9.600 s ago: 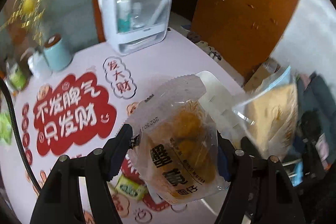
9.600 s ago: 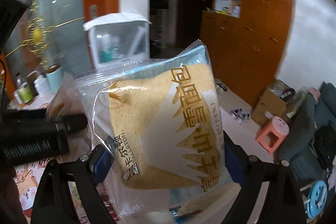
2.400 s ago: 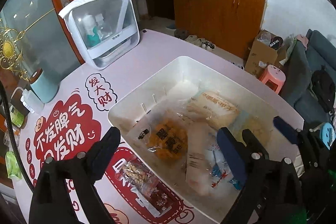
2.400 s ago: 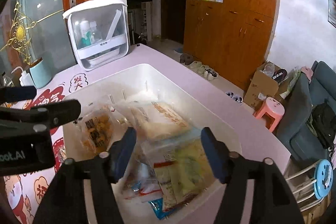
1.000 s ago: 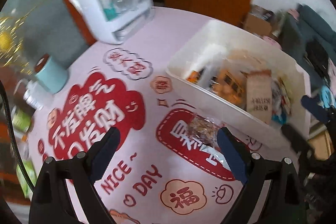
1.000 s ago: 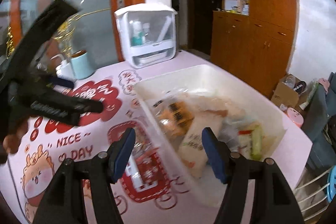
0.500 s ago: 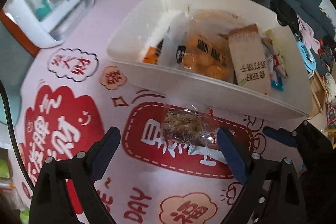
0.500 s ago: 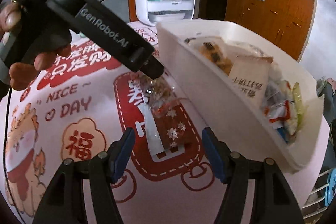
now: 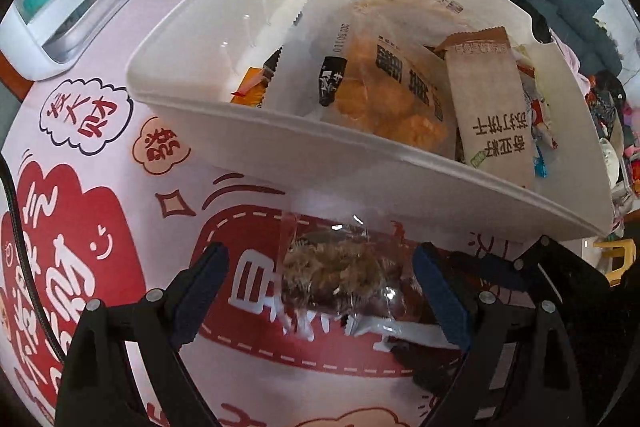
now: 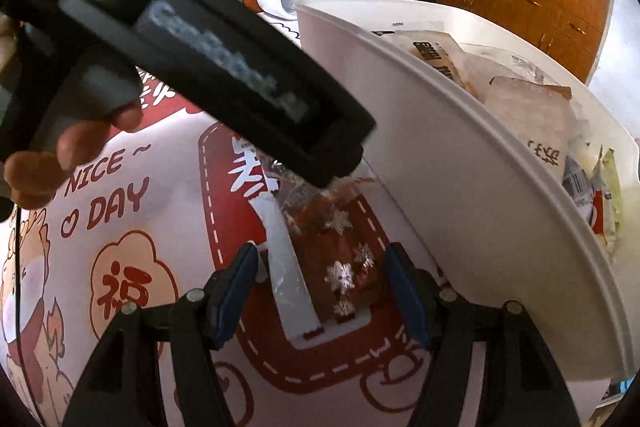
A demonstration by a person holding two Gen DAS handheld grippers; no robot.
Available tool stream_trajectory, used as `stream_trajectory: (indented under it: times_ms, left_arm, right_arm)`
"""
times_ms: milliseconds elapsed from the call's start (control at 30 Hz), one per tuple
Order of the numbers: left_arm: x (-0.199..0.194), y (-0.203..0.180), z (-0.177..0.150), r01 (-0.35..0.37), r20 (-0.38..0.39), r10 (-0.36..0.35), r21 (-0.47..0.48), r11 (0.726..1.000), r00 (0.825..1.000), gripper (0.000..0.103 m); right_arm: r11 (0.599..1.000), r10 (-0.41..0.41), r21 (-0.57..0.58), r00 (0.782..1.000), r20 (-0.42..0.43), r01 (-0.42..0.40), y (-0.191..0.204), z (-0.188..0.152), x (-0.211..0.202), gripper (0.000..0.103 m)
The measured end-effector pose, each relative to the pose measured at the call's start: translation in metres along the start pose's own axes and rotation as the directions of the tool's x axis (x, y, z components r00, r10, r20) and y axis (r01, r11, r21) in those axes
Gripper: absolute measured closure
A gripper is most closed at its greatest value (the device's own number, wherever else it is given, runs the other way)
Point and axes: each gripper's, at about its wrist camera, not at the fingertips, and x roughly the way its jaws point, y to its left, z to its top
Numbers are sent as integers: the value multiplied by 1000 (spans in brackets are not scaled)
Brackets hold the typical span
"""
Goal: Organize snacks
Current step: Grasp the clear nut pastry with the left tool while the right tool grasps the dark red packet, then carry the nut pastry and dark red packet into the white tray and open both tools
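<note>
Now my left hand-held gripper (image 9: 320,291) has dropped, jaws apart, astride the clear snack packet (image 9: 340,271) on the tabletop (image 9: 120,131). My right hand-held gripper (image 10: 320,291), half-open, brackets its tail; the bin (image 9: 320,155) awaits.

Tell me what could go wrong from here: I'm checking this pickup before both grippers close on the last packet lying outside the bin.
1. Both the left gripper and the right gripper straddle the same clear snack packet; closing together could tear it or crush its contents.
2. The grippers are crowded together and could collide.
3. The packet lies beside the white bin wall, so a finger might snag the rim or shove the bin.
</note>
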Motion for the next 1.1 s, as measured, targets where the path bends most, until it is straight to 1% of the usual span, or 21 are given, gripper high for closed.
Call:
stream_trajectory:
  times_ms: [33,67,100,200,233,267,333,433,467,500,567,600,700,800,867,1000,1100]
  left_arm:
    - [2,1,1,-1,-2,1,-1,1000,1000,10]
    - [6,3,2,0,-6,0,-5,1000,1000,10]
    - [8,4,2,3,-9,-3,-8,1000,1000,10]
    - [18,9,5,16,-24,-16,-18,1000,1000,10]
    - [21,11,5,19,-26,-19,-19,1000,999,10]
    - [23,11,4,23,-26,-23,-19,1000,999,10]
    - [27,10,2,30,-28,-30,-21,999,999,10]
    - [28,8,-2,14,-11,-14,-14,1000,1000,12]
    - [27,6,-5,9,-2,-9,-13,1000,1000,17]
    - [26,3,-9,5,7,-5,-14,1000,1000,27]
    - [21,-1,-13,-13,27,13,-16,1000,1000,43]
    - [21,-2,-15,-11,25,12,-26,1000,1000,45]
    - [16,-3,-23,6,42,-3,-69,998,999,48]
    - [12,-4,-31,-9,43,14,-105,994,999,49]
    - [5,-7,-38,-35,46,41,-120,992,998,49]
    - [-17,-7,-46,-55,64,66,-154,986,996,49]
    - [-41,-10,-51,-71,95,91,-196,978,991,49]
  right_arm:
    - [1000,-2,3,1000,0,2,0,0,0,38]
    - [1000,-5,5,1000,4,5,1,-1,0,48]
    - [1000,-6,0,1000,0,6,1,-1,-2,54]
    - [1000,0,-12,1000,-10,-1,1,-7,-4,58]
    - [1000,6,-13,1000,-11,-6,1,-7,-5,63]
    - [1000,4,-20,1000,-11,-4,2,-8,-7,64]
    - [1000,4,-25,1000,-16,-4,3,-10,-8,66]
    - [1000,8,-21,1000,-15,-8,3,-12,-10,66]
    - [1000,10,-19,1000,-15,-10,2,-10,-10,67]
    - [1000,13,-15,1000,-16,-13,1,-10,-10,68]
    - [1000,16,-12,1000,-16,-17,0,-9,-10,70]
    - [1000,19,-12,1000,-16,-19,0,-9,-11,71]
    - [1000,29,-7,999,-19,-29,-2,-5,-11,73]
    - [999,43,-2,999,-18,-43,-4,-6,-15,74]
    - [999,45,1,999,-1,-45,-5,-8,-22,74]
    - [999,50,3,998,36,-50,-8,-9,-37,74]
    - [999,50,0,997,65,-50,-11,-10,-51,74]
